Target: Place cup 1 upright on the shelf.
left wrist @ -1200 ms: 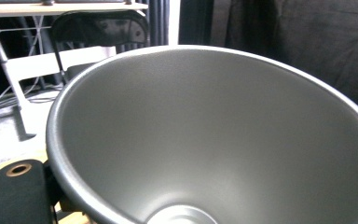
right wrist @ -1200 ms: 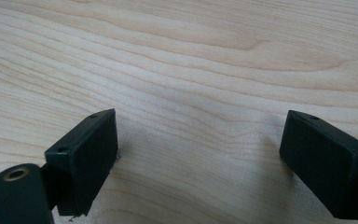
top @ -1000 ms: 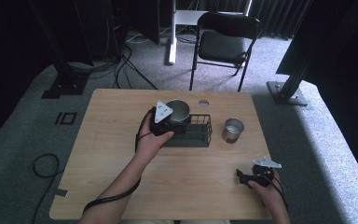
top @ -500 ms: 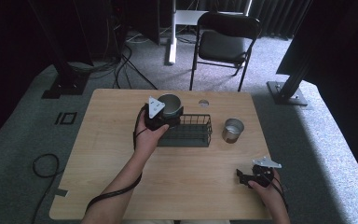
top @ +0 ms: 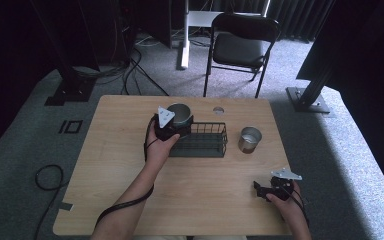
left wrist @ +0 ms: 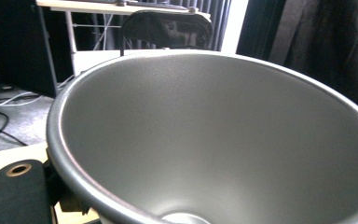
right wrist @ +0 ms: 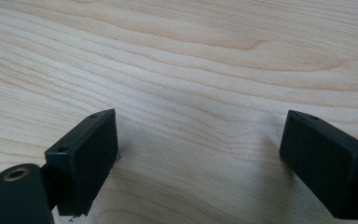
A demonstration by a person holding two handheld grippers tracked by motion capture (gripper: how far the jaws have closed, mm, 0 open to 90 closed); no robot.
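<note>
While lifted, metal cup (top: 181, 114) in left hand-held gripper (top: 172, 126)

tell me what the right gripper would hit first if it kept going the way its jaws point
Probably the bare table. The right gripper has its jaws open, angled down at the wood grain with nothing between them. In the high view it points left across the near edge, so depth is uncertain.
</note>
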